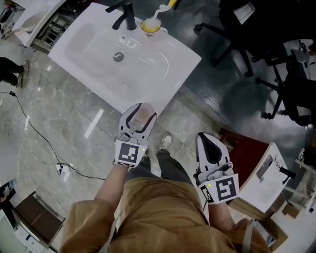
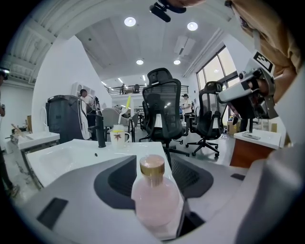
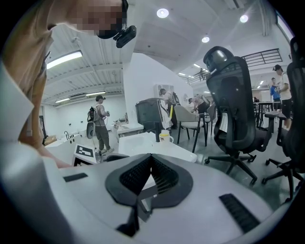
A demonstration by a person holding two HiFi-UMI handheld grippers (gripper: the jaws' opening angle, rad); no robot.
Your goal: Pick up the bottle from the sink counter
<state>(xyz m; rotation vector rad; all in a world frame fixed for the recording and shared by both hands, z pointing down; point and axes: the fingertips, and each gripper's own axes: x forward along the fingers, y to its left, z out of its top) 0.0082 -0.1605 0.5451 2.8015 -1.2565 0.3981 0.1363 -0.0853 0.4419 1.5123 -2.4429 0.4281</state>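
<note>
Here the left tongs (image 1: 143, 109) stand wide around the pink bottle (image 2: 156, 202), the right tongs (image 1: 203, 136) closed

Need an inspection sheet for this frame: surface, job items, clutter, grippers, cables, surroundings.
Surface: white sink counter with basin.
Job's things: pink bottle, upright at the counter's near corner.
Clutter: mug beside black faucet at the back.
Grippers: left gripper open, bottle between jaws, pads not pressing; right gripper shut, empty.
Cables: cable with white plug on the floor, left.
Surroundings: office chairs right; people far off.
</note>
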